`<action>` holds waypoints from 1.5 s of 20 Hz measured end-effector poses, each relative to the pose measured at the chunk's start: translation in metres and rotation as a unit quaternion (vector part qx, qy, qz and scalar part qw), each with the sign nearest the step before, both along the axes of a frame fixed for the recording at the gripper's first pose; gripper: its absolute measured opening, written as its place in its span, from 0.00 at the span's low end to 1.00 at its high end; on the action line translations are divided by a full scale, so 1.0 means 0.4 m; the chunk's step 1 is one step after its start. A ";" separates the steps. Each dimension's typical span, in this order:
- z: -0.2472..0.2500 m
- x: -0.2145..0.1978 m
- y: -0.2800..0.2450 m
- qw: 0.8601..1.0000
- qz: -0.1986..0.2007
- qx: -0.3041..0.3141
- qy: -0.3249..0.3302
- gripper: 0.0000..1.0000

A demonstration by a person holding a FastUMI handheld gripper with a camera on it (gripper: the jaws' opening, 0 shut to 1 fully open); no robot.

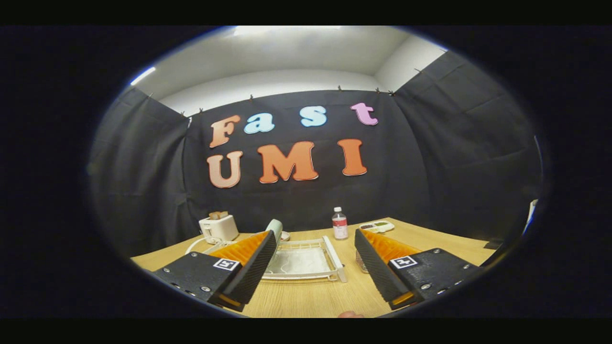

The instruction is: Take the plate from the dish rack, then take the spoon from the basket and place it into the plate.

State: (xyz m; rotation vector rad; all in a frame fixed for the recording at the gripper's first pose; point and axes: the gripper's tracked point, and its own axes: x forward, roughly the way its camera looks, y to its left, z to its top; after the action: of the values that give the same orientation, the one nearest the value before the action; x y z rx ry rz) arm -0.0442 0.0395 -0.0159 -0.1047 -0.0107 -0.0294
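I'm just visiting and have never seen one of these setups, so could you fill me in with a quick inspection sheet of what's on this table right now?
Surface: wooden table, bare wood between the fingers.
Job's things: white dish rack just ahead of the fingers; a pale green plate seems to stand at its far left end. Basket and spoon: cannot tell.
Clutter: white toaster with toast, beyond the left finger; small clear bottle beyond the rack; a flat tray to its right.
Claw: claw open, fingers wide apart, holding nothing, above the table.
Cables: a white cord seems to curve by the toaster.
Surroundings: black cloth wall, white ceiling above.
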 end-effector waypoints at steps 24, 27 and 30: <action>-0.079 0.345 0.202 0.989 0.073 -0.022 0.128 0.99; -0.131 0.428 0.232 0.984 0.062 -0.029 0.165 0.99; -0.181 0.473 0.259 0.979 0.058 -0.038 0.192 0.99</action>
State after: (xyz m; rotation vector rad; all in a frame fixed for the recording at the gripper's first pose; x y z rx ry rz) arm 0.1449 0.1431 -0.0881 -0.1839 0.3680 0.1087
